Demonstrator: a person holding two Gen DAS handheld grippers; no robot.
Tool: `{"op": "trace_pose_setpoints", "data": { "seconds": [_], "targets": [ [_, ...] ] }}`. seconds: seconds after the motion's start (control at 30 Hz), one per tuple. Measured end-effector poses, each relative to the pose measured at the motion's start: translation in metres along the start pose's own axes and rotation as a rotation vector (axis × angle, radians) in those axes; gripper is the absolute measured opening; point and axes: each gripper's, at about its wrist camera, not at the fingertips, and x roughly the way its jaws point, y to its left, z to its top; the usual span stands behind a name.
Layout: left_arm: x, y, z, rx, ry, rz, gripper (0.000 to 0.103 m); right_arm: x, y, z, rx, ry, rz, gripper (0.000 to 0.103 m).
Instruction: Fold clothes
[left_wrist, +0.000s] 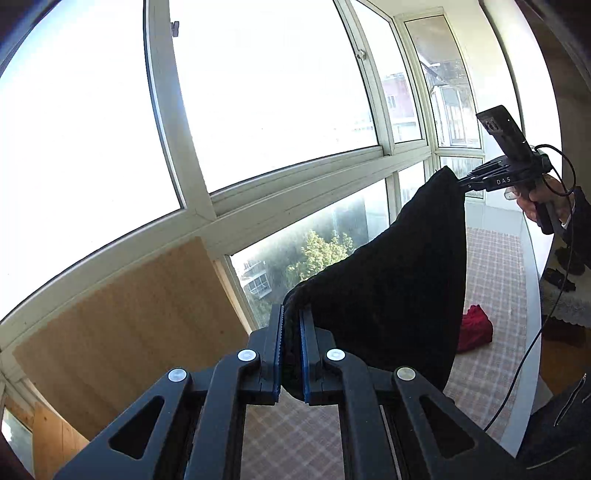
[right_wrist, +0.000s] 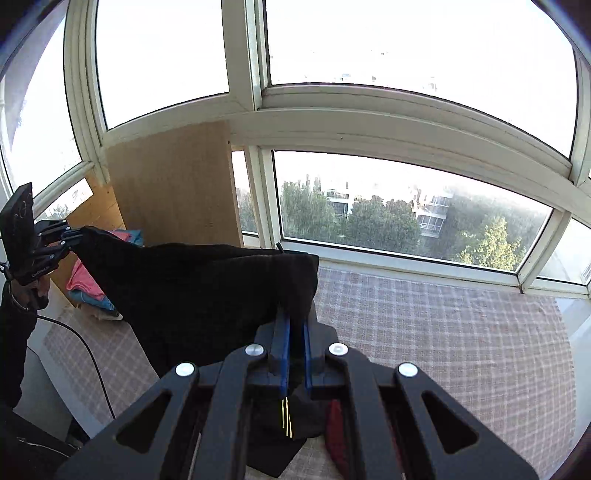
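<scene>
The black garment hangs in the air between my two grippers, stretched above the checked cloth. My left gripper is clamped on one corner, my right gripper clamped on the other. A red garment lies on the cloth below; folded clothes sit by the wooden board under the window.

The left tool pinches one corner of a black cloth tight between its blue pads. The cloth hangs in the air and goes up to the right tool, which bites the far corner. Below the cloth, a red cloth lies on the checked cover.
</scene>
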Motion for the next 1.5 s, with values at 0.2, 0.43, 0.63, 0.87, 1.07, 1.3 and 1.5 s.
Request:
{"op": "trace_pose_setpoints", "data": {
  "seconds": [0.2, 0.43, 0.63, 0.87, 1.07, 1.3, 1.5],
  "targets": [
    [-0.079, -0.002, 0.061, 0.066, -0.072, 0.116, 0.007, -0.098, 0.026, 0.039, -0.048, -0.172, -0.007, 0.006],
    [-0.114, -0.02, 0.062, 0.083, -0.062, 0.161, 0.007, -0.144, 0.048, 0.037, -0.066, -0.239, 0.027, 0.006],
    [-0.124, -0.029, 0.05, 0.076, -0.026, 0.139, 0.007, -0.156, 0.057, 0.019, -0.066, -0.249, 0.068, 0.006],
    [-0.076, -0.021, 0.034, 0.015, 0.059, 0.062, 0.007, -0.128, 0.057, 0.009, -0.038, -0.199, 0.077, 0.006],
    [-0.023, -0.035, 0.04, 0.039, 0.078, -0.043, 0.007, -0.12, 0.04, -0.002, 0.017, -0.177, 0.044, 0.006],
    [0.008, -0.043, 0.058, 0.061, 0.026, -0.167, 0.007, -0.17, 0.021, -0.01, 0.089, -0.224, -0.06, 0.006],
    [0.073, 0.003, -0.029, -0.089, 0.197, -0.21, 0.011, -0.163, 0.079, -0.018, 0.016, -0.134, 0.008, 0.006]
  ]
}}
